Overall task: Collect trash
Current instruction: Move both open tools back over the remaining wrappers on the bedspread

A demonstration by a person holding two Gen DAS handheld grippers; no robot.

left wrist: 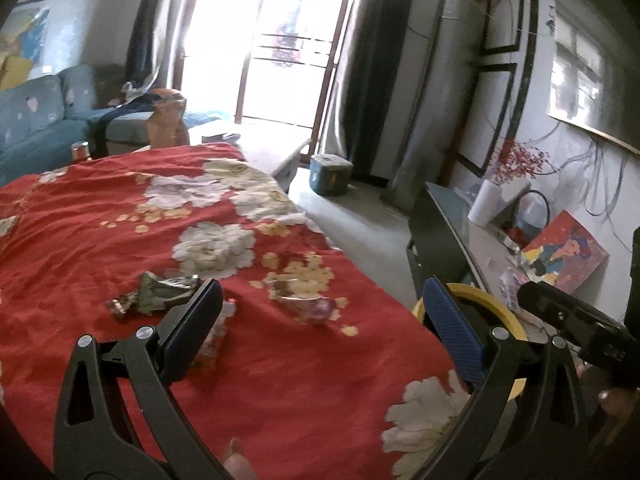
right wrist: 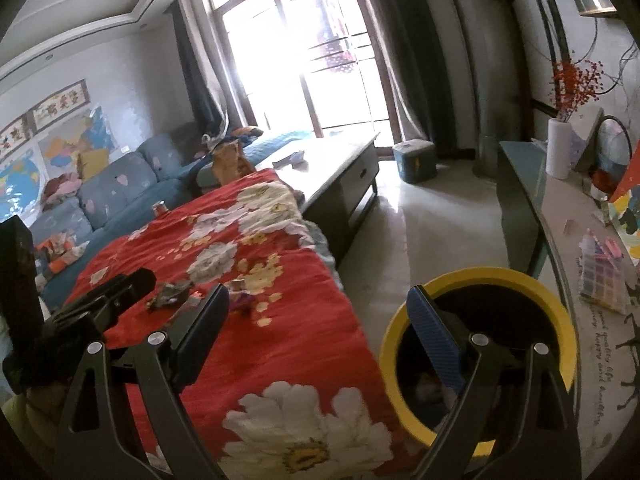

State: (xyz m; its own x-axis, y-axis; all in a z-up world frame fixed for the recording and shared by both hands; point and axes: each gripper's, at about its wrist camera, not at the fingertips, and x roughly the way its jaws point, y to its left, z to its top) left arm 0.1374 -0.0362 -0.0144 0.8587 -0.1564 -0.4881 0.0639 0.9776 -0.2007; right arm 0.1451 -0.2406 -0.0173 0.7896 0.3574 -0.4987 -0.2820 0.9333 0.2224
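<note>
A red floral cloth (left wrist: 280, 360) covers the table, and trash lies on it. There is a crumpled green and silver wrapper (left wrist: 164, 290), a small brown wrapper (left wrist: 118, 307), a purple and silver wrapper (left wrist: 306, 300) and a clear wrapper (left wrist: 218, 334) by my left finger. My left gripper (left wrist: 324, 322) hovers open over the cloth, holding nothing. A yellow-rimmed bin (right wrist: 460, 274) stands on the floor at the table's right edge, some trash inside. My right gripper (right wrist: 320, 324) is open and empty, one finger over the cloth (right wrist: 260, 360), the other over the bin. The wrappers (right wrist: 170, 294) lie ahead to its left.
A metal can (left wrist: 80, 150) stands at the cloth's far edge. Beyond are a blue sofa (right wrist: 120, 192), a low coffee table (right wrist: 340, 160) and a teal box (right wrist: 414, 160) on the floor. A long console (right wrist: 560, 216) with a paper roll and paintings runs along the right wall.
</note>
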